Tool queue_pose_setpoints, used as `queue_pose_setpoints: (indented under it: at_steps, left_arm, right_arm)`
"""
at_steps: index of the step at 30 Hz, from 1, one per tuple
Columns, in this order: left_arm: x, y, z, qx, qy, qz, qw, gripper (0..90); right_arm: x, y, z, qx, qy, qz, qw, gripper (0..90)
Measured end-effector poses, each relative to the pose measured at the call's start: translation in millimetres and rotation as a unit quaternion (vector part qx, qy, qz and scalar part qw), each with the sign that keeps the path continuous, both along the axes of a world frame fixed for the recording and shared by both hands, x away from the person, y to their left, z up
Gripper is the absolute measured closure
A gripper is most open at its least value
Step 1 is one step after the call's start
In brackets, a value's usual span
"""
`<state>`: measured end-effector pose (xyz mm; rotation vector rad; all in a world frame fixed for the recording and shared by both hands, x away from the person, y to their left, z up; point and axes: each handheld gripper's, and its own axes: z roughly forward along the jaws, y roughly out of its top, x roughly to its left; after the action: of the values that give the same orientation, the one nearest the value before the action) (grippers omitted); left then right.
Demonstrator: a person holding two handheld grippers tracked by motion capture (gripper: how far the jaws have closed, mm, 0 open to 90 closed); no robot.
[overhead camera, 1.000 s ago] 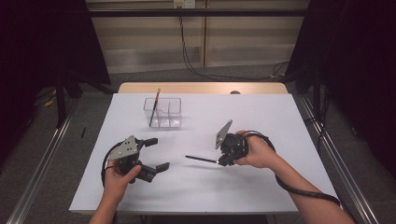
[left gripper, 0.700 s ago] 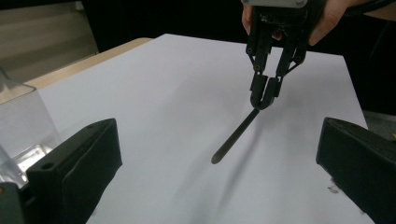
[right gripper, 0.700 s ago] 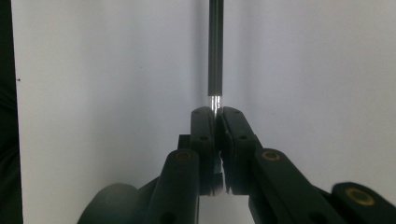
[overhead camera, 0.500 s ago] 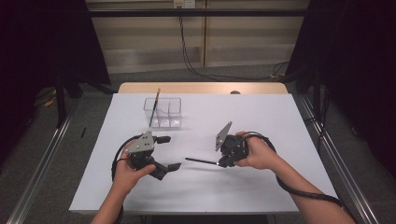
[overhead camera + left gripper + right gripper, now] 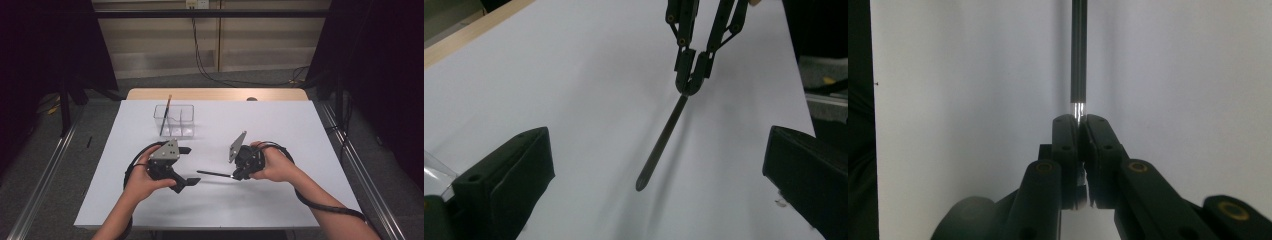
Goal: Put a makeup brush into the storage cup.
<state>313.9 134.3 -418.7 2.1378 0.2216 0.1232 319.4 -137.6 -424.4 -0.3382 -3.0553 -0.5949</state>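
A slim dark stick with a shiny band near one end is clamped at that end by my right gripper, which is shut on it. It juts left, just above the white table. In the right gripper view the stick runs straight out from the closed tips. My left gripper is open, its jaws wide apart to either side of the stick's free end. From the left gripper view, the stick points toward me between my own black jaws, with the right gripper behind it.
A clear divided box stands at the back left of the white table with another thin stick leaning in it. A wooden edge borders the far side. Cables trail from both grippers.
My left gripper has moved right and a little up, toward the stick's free end. The right gripper and stick have stayed in place.
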Motion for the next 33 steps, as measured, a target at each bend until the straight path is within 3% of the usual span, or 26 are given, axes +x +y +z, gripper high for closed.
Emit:
queue_pose_setpoints:
  at_steps: [9, 19, 26, 29, 31, 33]
  left_arm:
    - [2.1, -15.6, 4.4, 0.053, 0.017, -0.014, 0.9984, 0.0]
    - [3.7, -27.1, 8.6, 0.087, 0.017, -0.016, 0.9959, 3.0]
    - [4.7, -35.9, 11.4, 0.118, 0.016, -0.029, 0.9925, 13.7]
    - [5.2, -39.9, 12.4, 0.141, 0.017, -0.037, 0.9893, 21.4]
    - [4.8, -43.3, 12.5, 0.16, 0.0, -0.033, 0.9865, 26.5]
    - [4.8, -45.7, 12.9, 0.164, 0.011, -0.04, 0.9855, 32.5]
  right_arm:
    - [-1.5, 4.4, 2.7, 0.0, 0.003, 0.009, 1.0, 84.0]
    - [-2.0, 5.2, 4.0, 0.001, 0.001, 0.018, 0.9998, 83.9]
    - [-2.3, 5.1, 5.7, 0.006, 0.001, 0.016, 0.9998, 83.9]
    - [-1.9, 5.7, 7.1, 0.007, 0.001, 0.019, 0.9998, 83.9]
    - [-1.5, 5.9, 7.9, 0.009, -0.002, 0.021, 0.9997, 83.9]
    - [-1.4, 6.3, 8.4, 0.008, -0.002, 0.02, 0.9998, 83.9]
